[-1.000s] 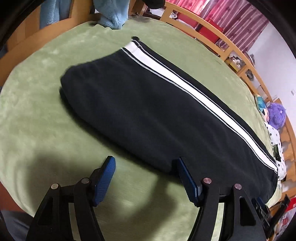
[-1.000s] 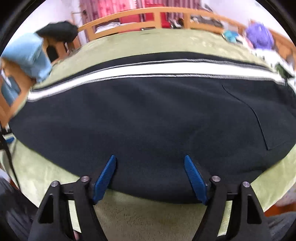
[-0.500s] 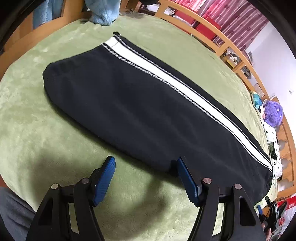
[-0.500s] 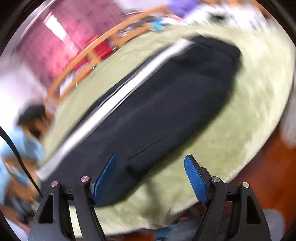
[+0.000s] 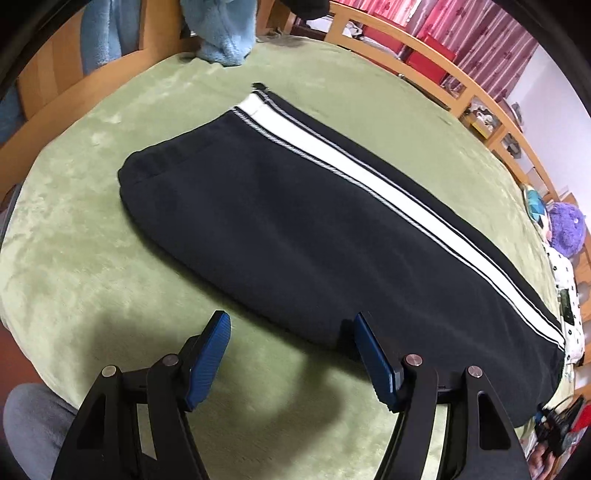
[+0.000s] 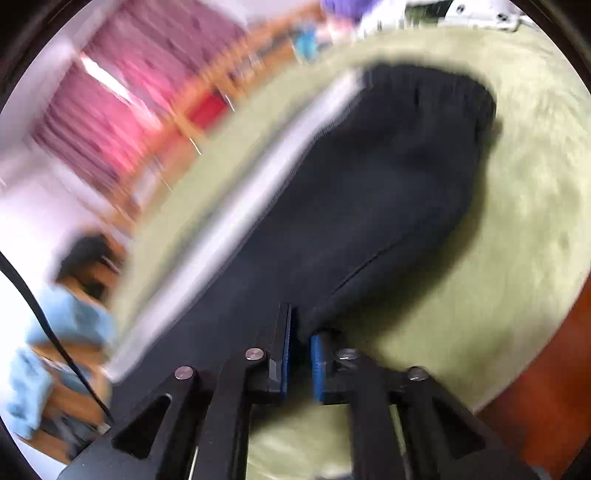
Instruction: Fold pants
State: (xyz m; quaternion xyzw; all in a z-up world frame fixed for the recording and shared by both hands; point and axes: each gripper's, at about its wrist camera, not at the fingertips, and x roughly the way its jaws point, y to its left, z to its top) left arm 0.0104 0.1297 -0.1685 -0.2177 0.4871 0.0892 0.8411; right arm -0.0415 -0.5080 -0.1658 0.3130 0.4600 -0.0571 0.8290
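Note:
Black pants (image 5: 295,229) with a white side stripe (image 5: 369,181) lie flat, folded lengthwise, on a green blanket (image 5: 92,258). My left gripper (image 5: 291,332) hovers open at their near edge; its right pad (image 5: 373,362) sits against the fabric's rim and nothing is between the jaws. In the blurred right wrist view the pants (image 6: 388,177) run up to their gathered end at the top. My right gripper (image 6: 301,332) is closing, its blue pads nearly together with the near edge of the black fabric pinched between them.
A light blue towel (image 5: 225,29) hangs at the far edge of the bed. A wooden rail (image 5: 443,70) rings the far side, with a purple plush toy (image 5: 565,229) at the right. A person's grey-clad knee (image 5: 29,424) is at bottom left. Reddish floor (image 6: 546,387) lies beyond the blanket.
The right gripper swept along the pants toward one end while rolling, and its jaws went from wide apart to nearly together on the fabric edge. The left gripper stayed put, open.

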